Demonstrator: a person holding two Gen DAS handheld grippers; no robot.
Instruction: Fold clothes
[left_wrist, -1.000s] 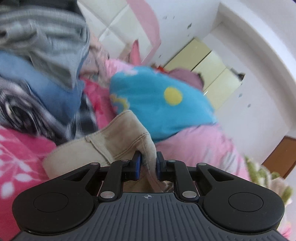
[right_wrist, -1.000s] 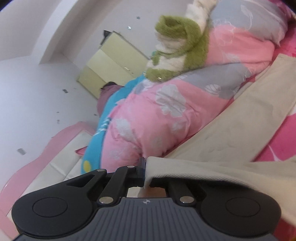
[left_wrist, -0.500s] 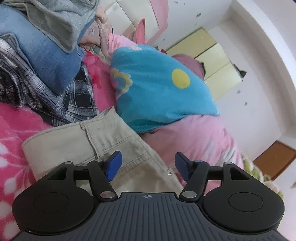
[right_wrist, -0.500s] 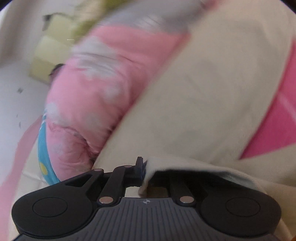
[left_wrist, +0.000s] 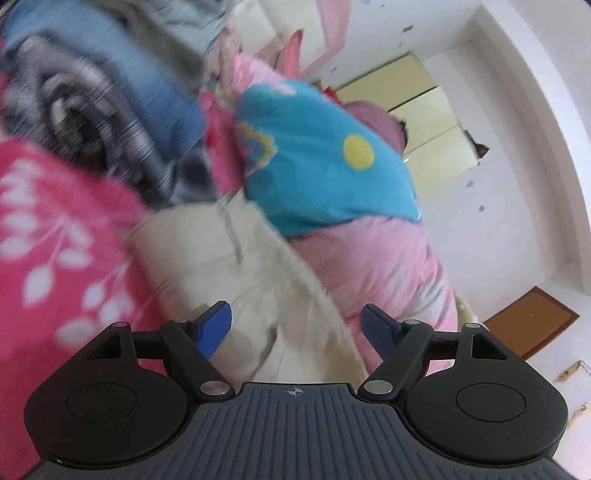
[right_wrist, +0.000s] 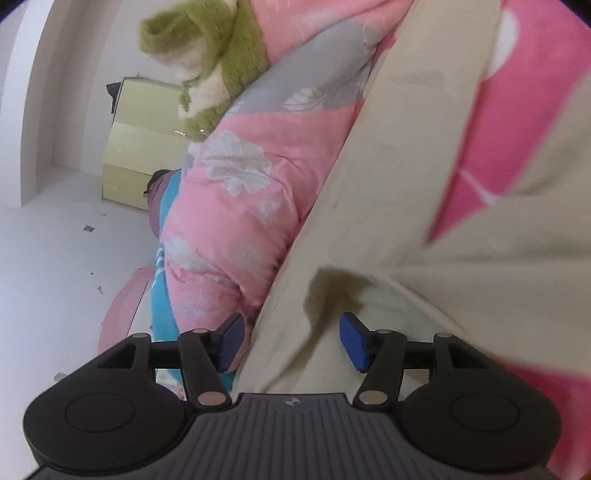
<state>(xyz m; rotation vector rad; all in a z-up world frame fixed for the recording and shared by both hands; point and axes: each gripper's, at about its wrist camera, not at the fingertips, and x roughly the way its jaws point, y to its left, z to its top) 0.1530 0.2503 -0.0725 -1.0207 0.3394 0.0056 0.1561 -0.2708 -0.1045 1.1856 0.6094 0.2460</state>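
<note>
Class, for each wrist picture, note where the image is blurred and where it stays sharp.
Left wrist view: the stacked clothes and beige trousers smear with motion, while the tongs stay crisp. Right wrist view: the trousers blur at right; the pink quilt is sharper.

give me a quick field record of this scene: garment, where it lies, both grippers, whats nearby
garment: beige trousers
surface: bright pink leaf-print bedding
left gripper: jaws opening, trousers between the pads, not pinched
right gripper: jaws opening, beige cloth between the pads, not pinched
nearby: blue cushion with yellow dot, pale pink floral quilt, blurred clothes pile, green and white plush
</note>
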